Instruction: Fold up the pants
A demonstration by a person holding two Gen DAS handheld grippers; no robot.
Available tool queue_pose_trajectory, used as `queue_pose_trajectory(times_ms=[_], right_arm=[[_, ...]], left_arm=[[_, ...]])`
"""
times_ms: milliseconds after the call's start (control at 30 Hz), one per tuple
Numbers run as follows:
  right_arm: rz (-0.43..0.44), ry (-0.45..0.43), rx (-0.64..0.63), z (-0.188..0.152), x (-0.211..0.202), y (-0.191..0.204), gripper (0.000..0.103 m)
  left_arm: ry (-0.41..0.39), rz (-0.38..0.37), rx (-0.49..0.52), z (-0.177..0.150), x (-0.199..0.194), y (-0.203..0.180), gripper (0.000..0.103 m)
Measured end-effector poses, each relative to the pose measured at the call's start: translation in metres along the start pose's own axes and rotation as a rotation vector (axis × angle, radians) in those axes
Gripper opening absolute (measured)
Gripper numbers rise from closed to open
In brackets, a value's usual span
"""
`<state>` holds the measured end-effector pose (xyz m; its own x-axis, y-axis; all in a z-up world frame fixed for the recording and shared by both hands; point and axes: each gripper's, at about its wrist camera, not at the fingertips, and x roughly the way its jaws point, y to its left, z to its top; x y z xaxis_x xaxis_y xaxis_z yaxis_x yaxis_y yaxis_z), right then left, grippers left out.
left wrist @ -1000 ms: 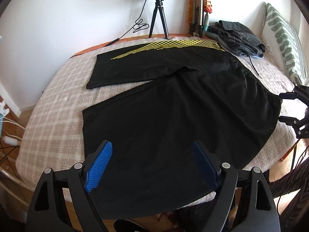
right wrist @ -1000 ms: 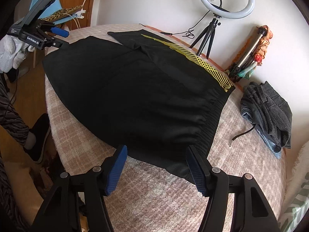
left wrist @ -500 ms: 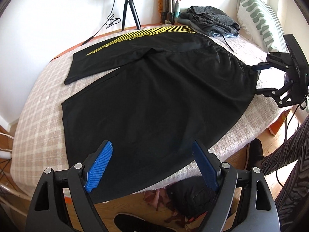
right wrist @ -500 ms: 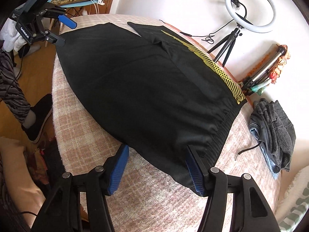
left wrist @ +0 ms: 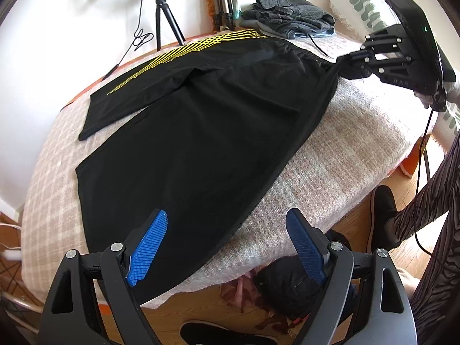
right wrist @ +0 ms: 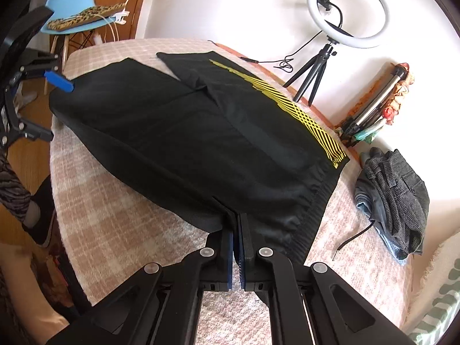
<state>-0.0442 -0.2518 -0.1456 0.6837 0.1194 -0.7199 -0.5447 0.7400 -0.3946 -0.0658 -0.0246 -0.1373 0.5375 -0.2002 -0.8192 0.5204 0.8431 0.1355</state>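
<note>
Black pants (left wrist: 201,143) with a yellow striped side panel (left wrist: 184,51) lie spread flat on a plaid-blanketed bed (left wrist: 345,143). My right gripper (right wrist: 234,215) is at the near waistband corner; its jaws are closing and stand pressed together on the fabric. In the left wrist view the right gripper (left wrist: 348,60) pinches that corner at the far right, pulling the cloth a little taut. My left gripper (left wrist: 225,212) is open above the near leg's outer edge by the hem, nothing between its fingers. In the right wrist view the left gripper (right wrist: 54,107) hovers at the pants' (right wrist: 201,143) far-left hem.
A ring light on a tripod (right wrist: 345,11) and a folded tripod (right wrist: 373,109) stand by the wall. A pile of dark folded clothes (right wrist: 394,189) and a green-striped pillow (left wrist: 359,3) lie at the bed's head. A blue chair (right wrist: 72,3) stands beyond. A person's leg and shoe (left wrist: 385,210) are beside the bed edge.
My right gripper went from open around the waistband corner to shut on it. The left gripper shifted sideways and rolled, now over the leg's outer edge near the bed's side.
</note>
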Motion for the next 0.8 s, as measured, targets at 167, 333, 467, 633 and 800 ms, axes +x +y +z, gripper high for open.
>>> queue_pose_trajectory(times_ms=[167,333,467,633,800], right_arm=[[-0.016,-0.031,0.035,0.010,-0.007,-0.006,0.000],[-0.019,-0.024,0.023,0.005,-0.006,-0.002,0.000],[-0.036,-0.035,0.033,0.004,-0.007,-0.002,0.000],[-0.098,-0.113,0.097,0.017,-0.023,-0.013,0.000],[-0.160,-0.211,0.173,0.037,-0.046,-0.029,0.000]], left_arm=[[0.017,0.056,-0.038,0.001,0.009,0.013,0.074],[0.035,0.031,-0.153,-0.001,0.016,0.041,0.010],[-0.020,0.038,-0.207,0.006,0.011,0.051,0.004],[-0.127,0.080,-0.207,0.035,-0.008,0.062,0.002],[-0.241,0.103,-0.233,0.064,-0.032,0.083,0.002]])
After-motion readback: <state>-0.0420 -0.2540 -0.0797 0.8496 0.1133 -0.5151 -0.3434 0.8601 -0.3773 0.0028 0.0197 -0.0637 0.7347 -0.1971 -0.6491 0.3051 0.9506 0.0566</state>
